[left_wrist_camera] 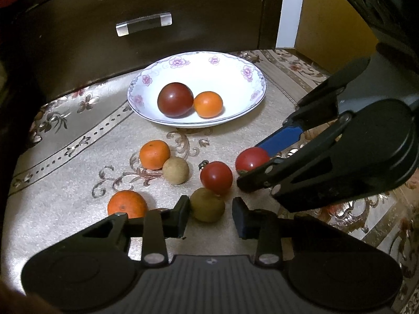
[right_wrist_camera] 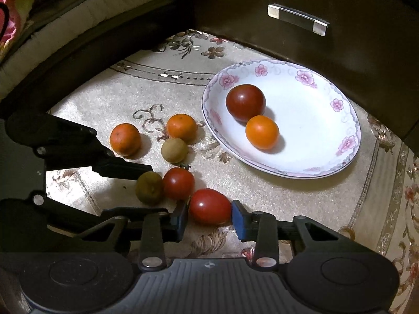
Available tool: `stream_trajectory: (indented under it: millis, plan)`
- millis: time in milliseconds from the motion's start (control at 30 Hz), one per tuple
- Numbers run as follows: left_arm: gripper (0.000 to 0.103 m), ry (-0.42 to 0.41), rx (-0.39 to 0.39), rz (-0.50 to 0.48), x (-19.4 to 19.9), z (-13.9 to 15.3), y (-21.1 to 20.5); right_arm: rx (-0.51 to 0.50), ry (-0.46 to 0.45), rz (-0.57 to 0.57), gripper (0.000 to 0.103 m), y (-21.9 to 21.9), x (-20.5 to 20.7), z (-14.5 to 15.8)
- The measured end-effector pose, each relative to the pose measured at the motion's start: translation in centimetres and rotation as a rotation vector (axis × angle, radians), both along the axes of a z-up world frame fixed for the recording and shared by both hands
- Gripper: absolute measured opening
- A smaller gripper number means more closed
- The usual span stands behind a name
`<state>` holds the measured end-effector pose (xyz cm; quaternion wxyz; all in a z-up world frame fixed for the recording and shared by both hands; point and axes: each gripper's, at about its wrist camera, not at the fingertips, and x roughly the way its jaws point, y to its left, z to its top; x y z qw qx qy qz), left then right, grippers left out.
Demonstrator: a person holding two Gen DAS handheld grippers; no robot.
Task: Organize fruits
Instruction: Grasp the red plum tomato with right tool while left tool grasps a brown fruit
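A white floral plate (left_wrist_camera: 246, 110) (right_wrist_camera: 327, 157) holds a dark red tomato (left_wrist_camera: 175, 99) (right_wrist_camera: 245, 102) and an orange (left_wrist_camera: 208, 104) (right_wrist_camera: 262, 132). On the cloth lie two oranges (left_wrist_camera: 154, 154) (left_wrist_camera: 127, 204), two brown-green fruits (left_wrist_camera: 176, 170) (left_wrist_camera: 207, 208) and two red tomatoes (left_wrist_camera: 216, 177) (left_wrist_camera: 252, 158). My left gripper (left_wrist_camera: 210, 217) is open, its fingers on either side of the near brown-green fruit, with gaps. My right gripper (right_wrist_camera: 209, 218) has its pads on both sides of a red tomato (right_wrist_camera: 209, 206) lying on the cloth, touching or nearly so.
A dark wooden drawer front with a metal handle (left_wrist_camera: 143, 24) (right_wrist_camera: 298, 18) stands right behind the plate. Bedding (right_wrist_camera: 65, 7) lies at the far left in the right wrist view. The patterned cloth (left_wrist_camera: 78, 162) covers the surface.
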<state>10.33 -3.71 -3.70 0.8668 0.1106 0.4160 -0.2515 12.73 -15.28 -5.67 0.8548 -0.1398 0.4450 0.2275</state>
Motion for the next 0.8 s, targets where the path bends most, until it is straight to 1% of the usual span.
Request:
stream_trajectory:
  millis: [100,233,367,533,633,800]
  plan:
    - [0.039,-0.007,-0.002,-0.006,-0.1,0.3,0.1,0.009,0.016,-0.020,0.032,-0.4,0.0,0.2]
    - [0.039,-0.003,0.012,0.002,0.1,0.0,0.0,0.010,0.009,-0.037,0.032,-1.0,-0.3,0.7]
    - [0.039,0.003,0.007,0.010,0.3,-0.3,0.0,-0.003,0.022,-0.062,0.032,-1.4,-0.1,0.2]
    - [0.040,0.009,0.001,0.021,0.5,-0.3,0.0,0.006,0.018,-0.077,0.033,-1.4,-0.1,0.1]
    - [0.035,-0.006,0.027,0.001,0.2,-0.1,-0.4,0.002,0.016,-0.081,0.033,-1.3,-0.1,0.1]
    - [0.034,0.000,0.043,0.004,0.1,0.0,-0.4,-0.006,0.013,-0.090,0.032,-1.2,-0.2,0.2]
